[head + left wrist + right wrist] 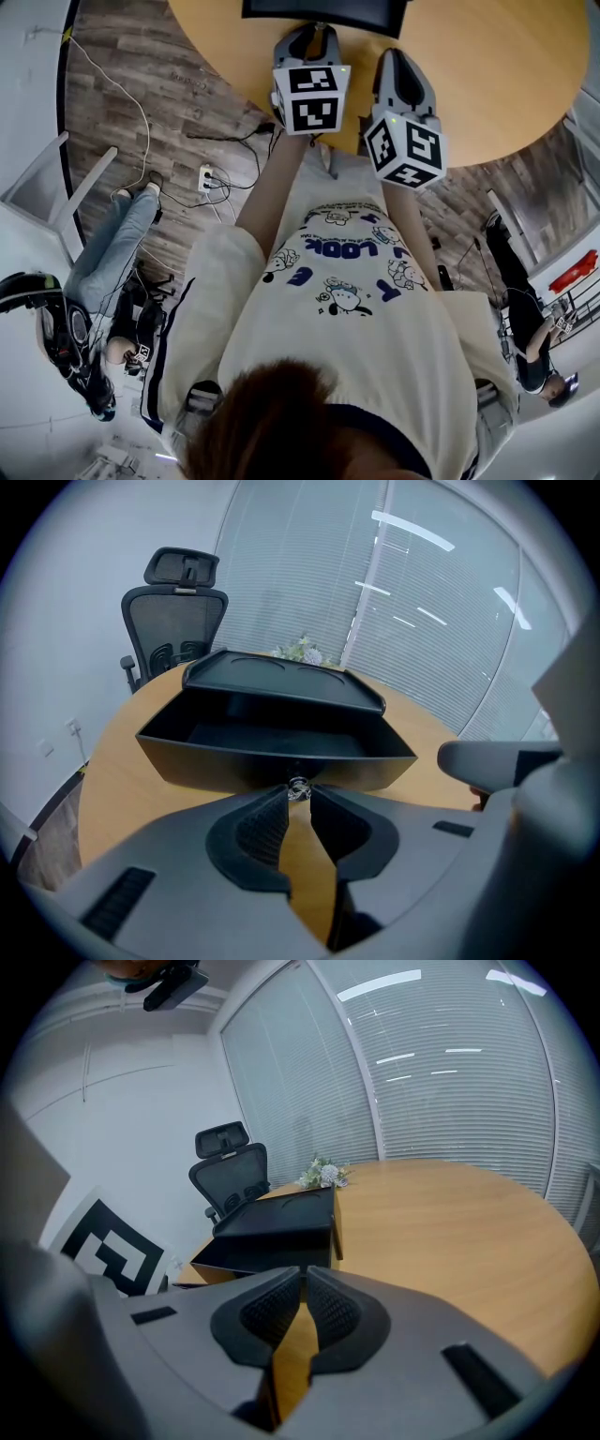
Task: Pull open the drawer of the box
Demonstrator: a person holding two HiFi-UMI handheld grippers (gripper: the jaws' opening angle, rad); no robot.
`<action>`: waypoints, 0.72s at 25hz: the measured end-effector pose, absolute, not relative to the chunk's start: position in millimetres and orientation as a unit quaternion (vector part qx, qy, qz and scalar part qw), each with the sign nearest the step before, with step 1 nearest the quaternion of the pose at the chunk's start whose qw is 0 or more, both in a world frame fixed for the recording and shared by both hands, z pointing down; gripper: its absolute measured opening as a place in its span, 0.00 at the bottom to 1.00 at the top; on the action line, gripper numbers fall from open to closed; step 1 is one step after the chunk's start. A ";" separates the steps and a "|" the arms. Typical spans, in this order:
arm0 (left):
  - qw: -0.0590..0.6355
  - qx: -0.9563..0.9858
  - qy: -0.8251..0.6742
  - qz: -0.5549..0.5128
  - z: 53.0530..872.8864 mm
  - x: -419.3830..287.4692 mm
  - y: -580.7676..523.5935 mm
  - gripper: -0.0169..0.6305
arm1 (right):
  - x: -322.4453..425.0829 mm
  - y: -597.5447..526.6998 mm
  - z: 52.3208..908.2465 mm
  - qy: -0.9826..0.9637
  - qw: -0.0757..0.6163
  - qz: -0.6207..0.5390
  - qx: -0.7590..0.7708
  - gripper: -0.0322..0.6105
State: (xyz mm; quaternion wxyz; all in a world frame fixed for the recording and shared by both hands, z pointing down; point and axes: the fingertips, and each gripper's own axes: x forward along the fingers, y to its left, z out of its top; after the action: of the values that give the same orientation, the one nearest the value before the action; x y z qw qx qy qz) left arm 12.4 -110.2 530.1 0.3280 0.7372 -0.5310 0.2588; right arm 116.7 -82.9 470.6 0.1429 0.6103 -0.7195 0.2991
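While the drawer (pixel 272 759) of the black box (pixel 281 672) already stands well out of its shell, its tray open and apparently empty, the left gripper (pixel 298 796) pinches the small clear knob (pixel 298 787) at the middle of the drawer's front panel, with its jaws narrowed onto it. The box sits on the round wooden table (pixel 103 789), straight ahead of the person, with its drawer side nearest. To its right the right gripper (pixel 304 1283) hangs over bare tabletop, its jaws pressed together on nothing and clear of the box. Beyond the far edge stand a black office chair (pixel 175 621) at the left and a small bunch of flowers (pixel 302 651) behind the box, with window blinds (pixel 441 621) behind them.

The pulling step looks nearly done. Any further draw should run straight toward the person and level, since nothing steadies the box and the knob is small. Otherwise the next move is to spread the left jaws and back away.
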 end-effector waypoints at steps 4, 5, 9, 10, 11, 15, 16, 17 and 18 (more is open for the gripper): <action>0.331 0.736 -0.531 0.260 532.9 8.5 -104.4 0.15 | 112.0 -81.8 471.7 -0.721 0.143 0.299 0.609 0.11; 0.332 0.735 -0.531 0.260 533.7 7.1 -103.3 0.15 | 110.4 -81.5 472.3 -0.721 0.144 0.299 0.608 0.11; 0.333 0.735 -0.530 0.260 534.5 6.1 -97.4 0.15 | 108.4 -77.6 472.6 -0.722 0.145 0.299 0.607 0.11; 0.333 0.735 -0.530 0.260 534.1 6.9 -95.0 0.15 | 108.7 -75.5 472.0 -0.722 0.144 0.298 0.607 0.11; 0.333 0.735 -0.529 0.260 533.5 7.9 -92.4 0.15 | 109.1 -73.3 471.3 -0.723 0.144 0.298 0.607 0.11; 0.335 0.735 -0.528 0.261 532.7 10.5 -84.2 0.15 | 110.0 -69.1 468.6 -0.724 0.143 0.296 0.606 0.11; 0.336 0.735 -0.528 0.262 533.5 10.4 -82.7 0.15 | 109.8 -69.1 468.7 -0.724 0.143 0.296 0.607 0.11; 0.338 0.734 -0.527 0.263 534.7 10.0 -80.9 0.15 | 109.6 -68.8 468.8 -0.723 0.142 0.296 0.607 0.11; 0.340 0.733 -0.527 0.264 535.8 9.2 -79.1 0.15 | 109.2 -68.4 469.0 -0.723 0.142 0.296 0.608 0.11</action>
State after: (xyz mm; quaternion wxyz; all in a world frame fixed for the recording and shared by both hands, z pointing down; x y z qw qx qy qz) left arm 9.2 -79.1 535.8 0.3397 0.7331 -0.5266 0.2642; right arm 109.2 -68.4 469.0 0.1423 0.6080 -0.7228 0.2961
